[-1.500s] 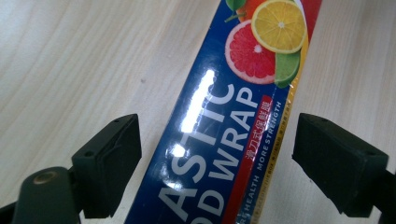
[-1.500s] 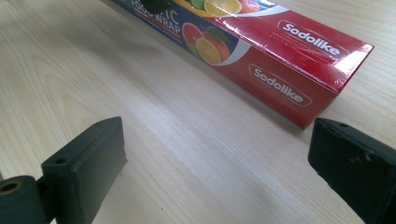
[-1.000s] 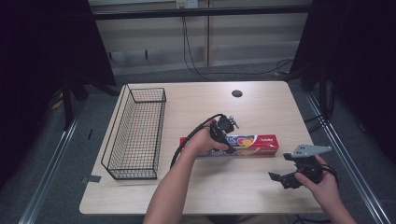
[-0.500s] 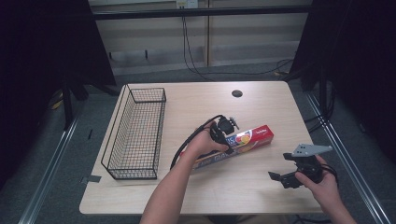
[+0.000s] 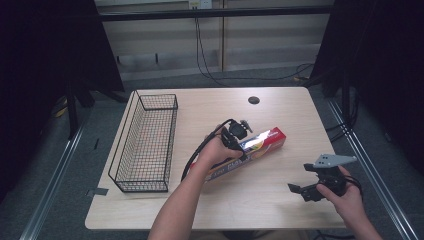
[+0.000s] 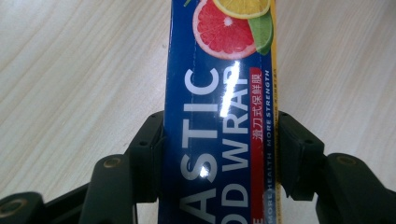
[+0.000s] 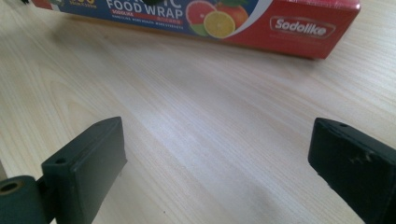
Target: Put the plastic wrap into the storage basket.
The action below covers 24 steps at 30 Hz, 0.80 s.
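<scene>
The right claw [image 5: 306, 191], nearest at 5 o'clock on the bench [image 5: 280, 107], is spread wide with nothing between its jaws. At bench centre, the left claw [image 6: 219, 140] clamps both long sides of the plastic wrap box [image 5: 250, 150]; the box's red end points toward 2 o'clock. The wire basket [image 5: 145, 145] stands at 9 o'clock, well apart.

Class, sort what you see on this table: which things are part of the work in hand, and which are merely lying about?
In the work:
- plastic wrap box
- left gripper, clamped across the box

Lying about or idle:
- wire basket
- right gripper, jaws open over bare table
</scene>
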Available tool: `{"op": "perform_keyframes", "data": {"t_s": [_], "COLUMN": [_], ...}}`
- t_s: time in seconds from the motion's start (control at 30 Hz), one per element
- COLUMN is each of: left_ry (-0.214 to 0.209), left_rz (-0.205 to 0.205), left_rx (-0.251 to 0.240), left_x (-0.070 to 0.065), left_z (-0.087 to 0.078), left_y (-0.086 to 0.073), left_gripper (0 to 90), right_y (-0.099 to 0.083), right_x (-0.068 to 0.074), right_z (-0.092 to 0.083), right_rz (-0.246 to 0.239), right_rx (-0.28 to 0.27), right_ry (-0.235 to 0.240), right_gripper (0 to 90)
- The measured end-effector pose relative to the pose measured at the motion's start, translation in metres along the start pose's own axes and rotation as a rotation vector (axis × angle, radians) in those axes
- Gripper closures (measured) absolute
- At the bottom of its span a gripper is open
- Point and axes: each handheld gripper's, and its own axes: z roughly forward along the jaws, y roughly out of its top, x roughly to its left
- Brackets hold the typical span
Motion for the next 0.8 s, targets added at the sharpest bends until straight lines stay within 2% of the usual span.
{"op": "perform_keyframes", "data": {"t_s": [0.17, 0.23, 0.37, 0.6, 0.8], "left_ry": [0.022, 0.026, 0.028, 0.045, 0.066], "left_rz": [-0.013, -0.033, -0.041, -0.09, -0.112], "left_rx": [-0.009, -0.012, -0.015, -0.031, -0.046], "left_x": [0.001, 0.001, 0.003, 0.007, 0.01], "left_z": [-0.01, -0.015, -0.022, -0.038, -0.052], "left_y": [0.0, -0.001, -0.002, -0.005, -0.011], "left_gripper": [43.7, 43.8, 43.8, 43.7, 43.7], "right_y": [0.0, 0.0, 0.0, 0.0, 0.001], "right_x": [0.001, 0.0, 0.001, 0.001, 0.001], "right_z": [0.0, -0.001, -0.001, 0.0, 0.001], "right_rz": [0.001, 0.002, 0.002, -0.001, -0.001], "right_rx": [0.001, -0.001, -0.001, -0.002, -0.003], "right_ry": [0.003, 0.003, 0.002, 0.003, 0.007], "right_gripper": [3.7, 3.7, 3.7, 3.7, 3.7]}}
